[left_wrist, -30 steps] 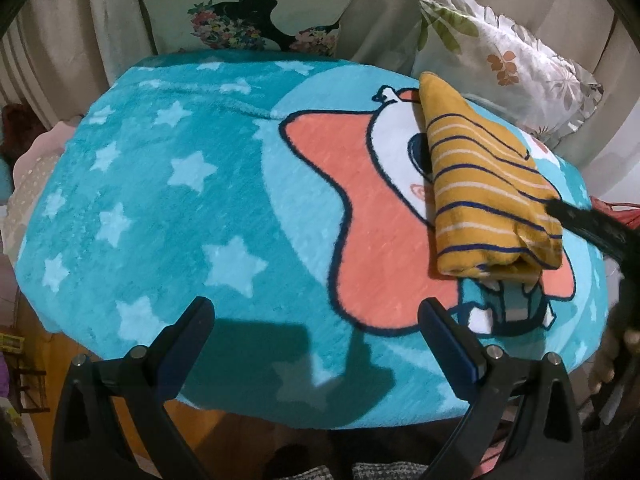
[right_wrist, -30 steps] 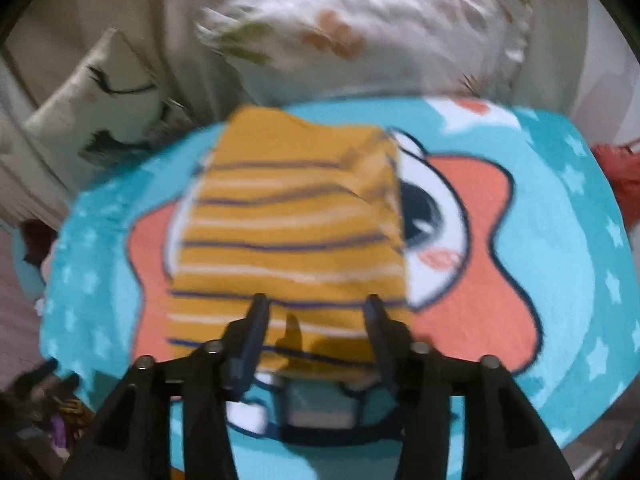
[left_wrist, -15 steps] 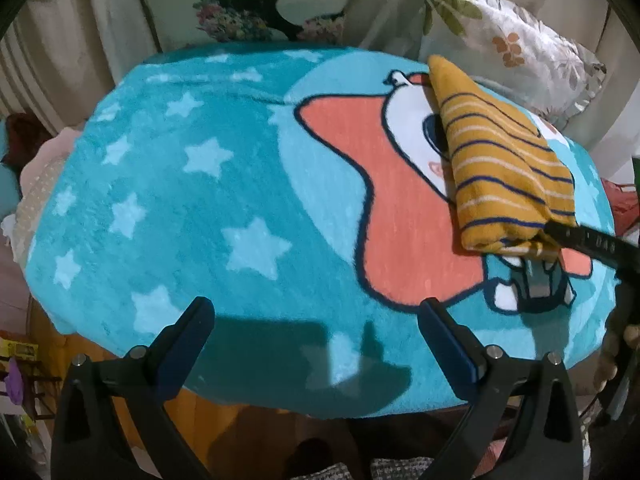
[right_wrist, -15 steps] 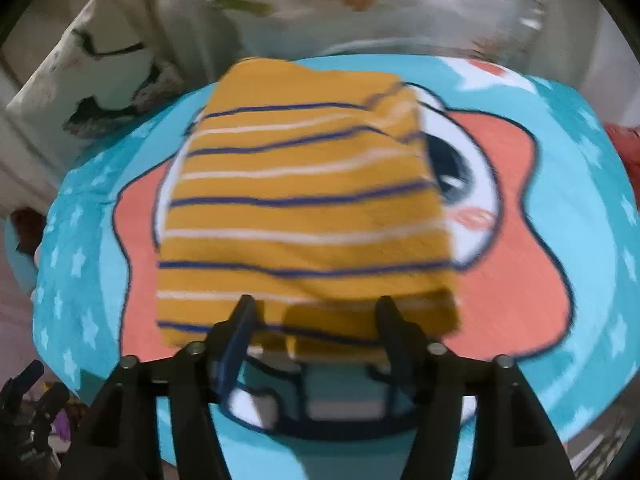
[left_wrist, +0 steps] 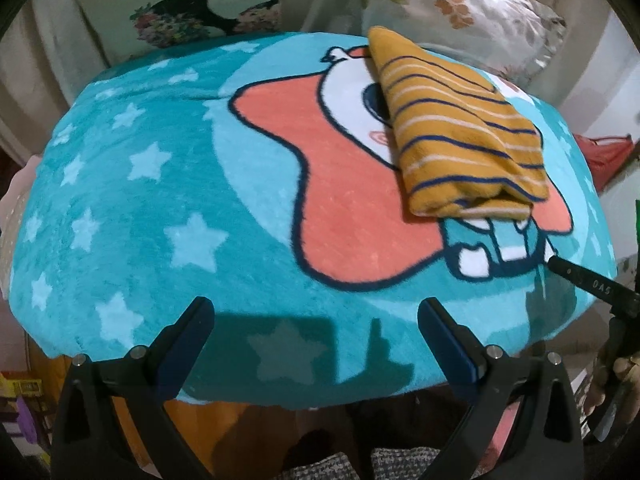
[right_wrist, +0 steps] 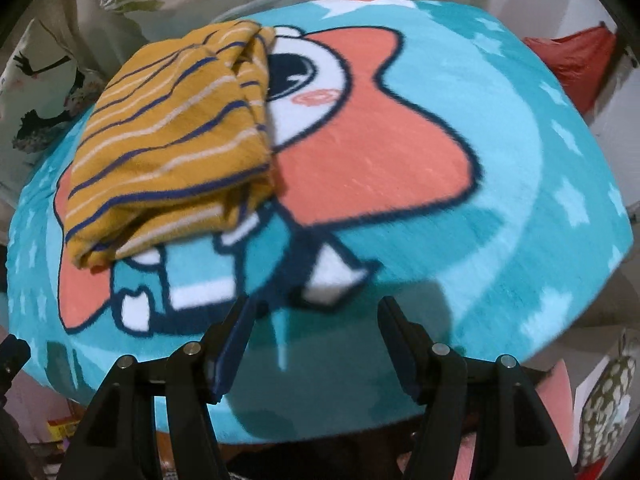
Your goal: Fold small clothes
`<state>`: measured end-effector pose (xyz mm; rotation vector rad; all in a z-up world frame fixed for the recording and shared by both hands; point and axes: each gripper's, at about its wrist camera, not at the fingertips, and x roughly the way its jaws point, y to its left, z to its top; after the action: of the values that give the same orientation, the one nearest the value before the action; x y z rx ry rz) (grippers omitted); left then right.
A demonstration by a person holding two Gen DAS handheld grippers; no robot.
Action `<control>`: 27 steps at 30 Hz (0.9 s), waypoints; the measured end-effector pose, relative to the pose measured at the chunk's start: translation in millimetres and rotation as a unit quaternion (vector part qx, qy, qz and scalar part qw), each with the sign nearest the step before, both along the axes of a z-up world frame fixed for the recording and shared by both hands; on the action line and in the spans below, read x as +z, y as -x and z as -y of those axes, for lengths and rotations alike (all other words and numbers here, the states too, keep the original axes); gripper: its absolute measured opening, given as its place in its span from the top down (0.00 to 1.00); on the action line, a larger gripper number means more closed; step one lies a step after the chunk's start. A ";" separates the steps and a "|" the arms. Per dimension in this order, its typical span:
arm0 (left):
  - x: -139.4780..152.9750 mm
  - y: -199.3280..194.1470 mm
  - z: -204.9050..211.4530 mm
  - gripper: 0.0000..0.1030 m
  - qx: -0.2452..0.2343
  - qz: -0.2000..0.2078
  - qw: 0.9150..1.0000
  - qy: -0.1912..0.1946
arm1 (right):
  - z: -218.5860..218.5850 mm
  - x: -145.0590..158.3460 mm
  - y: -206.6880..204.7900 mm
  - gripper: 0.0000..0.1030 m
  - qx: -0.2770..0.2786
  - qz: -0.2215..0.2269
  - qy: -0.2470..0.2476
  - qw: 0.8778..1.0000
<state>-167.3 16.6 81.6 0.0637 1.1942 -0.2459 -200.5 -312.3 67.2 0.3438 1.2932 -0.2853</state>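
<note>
A folded mustard-yellow garment with navy and white stripes (left_wrist: 460, 128) lies on the teal star-print blanket (left_wrist: 160, 184), over the cartoon star's face. It also shows in the right wrist view (right_wrist: 168, 140), up and left of my right gripper. My left gripper (left_wrist: 316, 320) is open and empty at the blanket's near edge, well left of the garment. My right gripper (right_wrist: 314, 320) is open and empty, drawn back from the garment to the blanket's near edge. One right finger (left_wrist: 580, 280) shows at the right of the left wrist view.
Patterned cushions (left_wrist: 460, 4) and a cream sofa back stand behind the blanket. A red item (right_wrist: 576, 60) lies off the blanket's far right. The blanket (right_wrist: 500, 160) drops off at its near edge over an orange base (left_wrist: 132, 404).
My right gripper has let go of the folded garment, opened wider and pulled back and to the right. The garment stays folded on the blanket. My left gripper stays open, drawn slightly back.
</note>
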 end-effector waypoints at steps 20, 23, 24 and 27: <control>50.9 28.6 -28.6 0.02 0.005 0.074 0.997 0.035 | -39.8 174.7 58.3 0.00 -0.017 0.279 0.175 0.944; 48.2 28.5 -35.1 0.02 0.017 0.069 0.997 0.035 | -37.1 154.9 40.8 0.00 -0.004 0.275 0.098 0.956; 47.1 28.1 -37.4 0.02 0.021 0.068 0.997 0.034 | -36.5 143.7 30.3 0.00 0.006 0.262 0.066 0.963; 46.4 24.6 -45.5 0.02 0.040 0.067 0.997 0.030 | -27.3 114.8 -2.0 0.02 0.005 0.199 -0.011 0.980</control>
<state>-191.9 62.1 128.0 -0.0206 1.0539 -0.2032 -198.4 -285.0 182.0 0.3907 0.9043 -0.1832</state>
